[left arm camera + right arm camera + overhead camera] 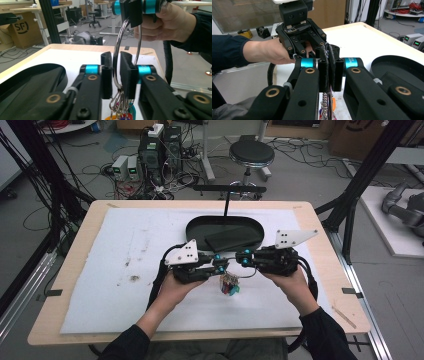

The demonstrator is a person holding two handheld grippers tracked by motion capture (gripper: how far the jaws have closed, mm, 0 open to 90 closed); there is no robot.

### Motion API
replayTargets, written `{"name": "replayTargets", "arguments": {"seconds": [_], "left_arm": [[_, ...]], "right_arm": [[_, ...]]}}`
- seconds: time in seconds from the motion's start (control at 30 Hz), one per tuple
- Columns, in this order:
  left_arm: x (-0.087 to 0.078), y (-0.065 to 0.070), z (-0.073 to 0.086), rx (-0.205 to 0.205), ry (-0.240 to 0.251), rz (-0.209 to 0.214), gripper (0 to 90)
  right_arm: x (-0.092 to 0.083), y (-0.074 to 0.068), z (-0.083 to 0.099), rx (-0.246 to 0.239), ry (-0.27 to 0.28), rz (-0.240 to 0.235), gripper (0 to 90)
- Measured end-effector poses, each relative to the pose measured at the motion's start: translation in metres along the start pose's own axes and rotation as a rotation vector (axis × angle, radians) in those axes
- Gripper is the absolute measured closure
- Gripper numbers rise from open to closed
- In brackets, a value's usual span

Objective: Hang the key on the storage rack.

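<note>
A metal key ring (117, 47) with a bunch of small colourful keys and charms (229, 284) hangs between my two grippers above the white mat (125, 270). My left gripper (221, 262) (116, 72) is shut on the lower part of the ring, with the wire pinched between its pads. My right gripper (241, 257) (329, 67) faces it tip to tip and is shut on the upper part of the same ring (327, 52). A short chain (325, 105) dangles below its jaws. The right gripper (135, 10) also appears at the top of the left gripper view.
An oval black tray (200, 227) holding a flat black slab (232, 239) lies just behind the grippers. A thin black stand (229, 189) rises at the table's far edge. The wooden table (75, 250) has black frame posts at both sides, and a stool (251, 154) stands beyond.
</note>
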State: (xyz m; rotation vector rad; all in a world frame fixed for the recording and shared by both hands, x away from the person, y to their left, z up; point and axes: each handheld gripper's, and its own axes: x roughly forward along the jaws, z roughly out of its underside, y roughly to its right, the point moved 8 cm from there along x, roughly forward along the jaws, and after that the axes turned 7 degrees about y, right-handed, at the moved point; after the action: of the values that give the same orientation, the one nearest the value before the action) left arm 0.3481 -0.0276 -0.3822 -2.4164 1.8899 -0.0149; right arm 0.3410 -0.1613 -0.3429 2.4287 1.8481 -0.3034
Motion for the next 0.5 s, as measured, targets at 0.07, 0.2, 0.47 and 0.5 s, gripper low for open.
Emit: {"name": "replayTargets", "arguments": {"seconds": [0.07,0.2,0.47,0.5], "left_arm": [[-0.0003,-0.0003,-0.0001,0.001,0.001,0.002,85.1],[-0.0008,-0.0011,-0.0013,-0.008,0.013,-0.002,85.8],[-0.0026,-0.0016,-0.0014,0.002,-0.001,-0.02,86.4],[-0.0033,-0.002,-0.0011,0.0,-0.004,-0.016,86.4]], "right_arm": [[-0.0005,0.0005,-0.0002,0.001,0.003,0.0,87.8],[-0.0006,-0.0001,-0.0007,0.007,0.009,-0.002,87.6],[-0.0052,0.0042,-0.0024,0.022,0.035,0.014,74.0],[-0.0052,0.0042,-0.0024,0.022,0.035,0.014,74.0]]}}
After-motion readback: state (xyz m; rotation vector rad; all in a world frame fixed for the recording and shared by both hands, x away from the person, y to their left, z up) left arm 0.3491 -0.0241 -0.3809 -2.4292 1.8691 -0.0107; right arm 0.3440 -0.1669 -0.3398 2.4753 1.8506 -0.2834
